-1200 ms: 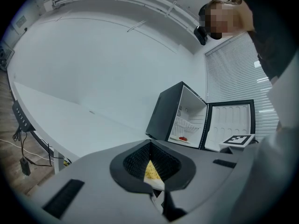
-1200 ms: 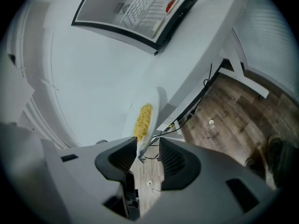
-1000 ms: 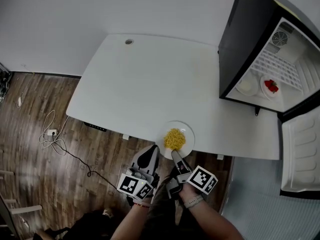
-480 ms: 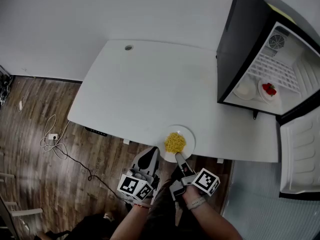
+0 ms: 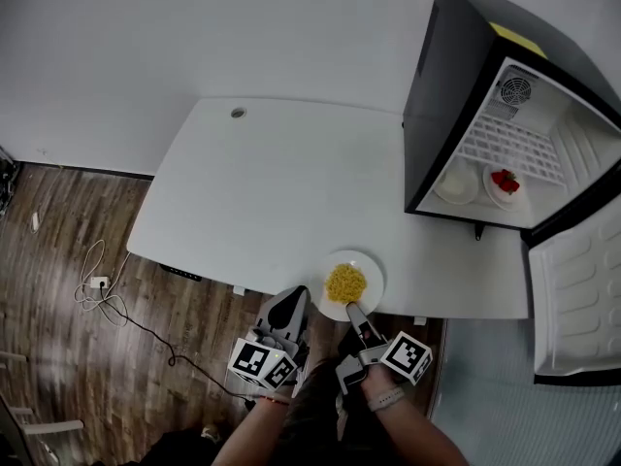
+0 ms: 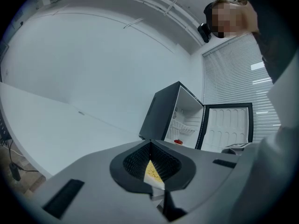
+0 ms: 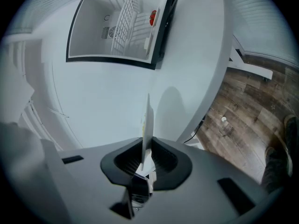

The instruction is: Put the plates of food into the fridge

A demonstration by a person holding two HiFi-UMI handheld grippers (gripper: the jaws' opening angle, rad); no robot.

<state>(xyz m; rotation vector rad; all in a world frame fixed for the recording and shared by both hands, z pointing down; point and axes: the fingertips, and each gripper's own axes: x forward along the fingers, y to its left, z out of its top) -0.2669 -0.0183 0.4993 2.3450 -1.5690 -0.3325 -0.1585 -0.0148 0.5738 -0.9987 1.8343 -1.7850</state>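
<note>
Overhead, white table (image 5: 272, 183), plate (image 5: 375, 276) at edge, open fridge (image 5: 441, 95), wooden floor (image 5: 58, 260)

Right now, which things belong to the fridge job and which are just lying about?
Job: yellow-food plate; right gripper, shut on its rim; fridge; inside it, pale plate and red-food plate.
Lying about: floor socket; table grommet; left gripper, shut, idle.

No words, numbers, labels or brand names can be read in any view.
</note>
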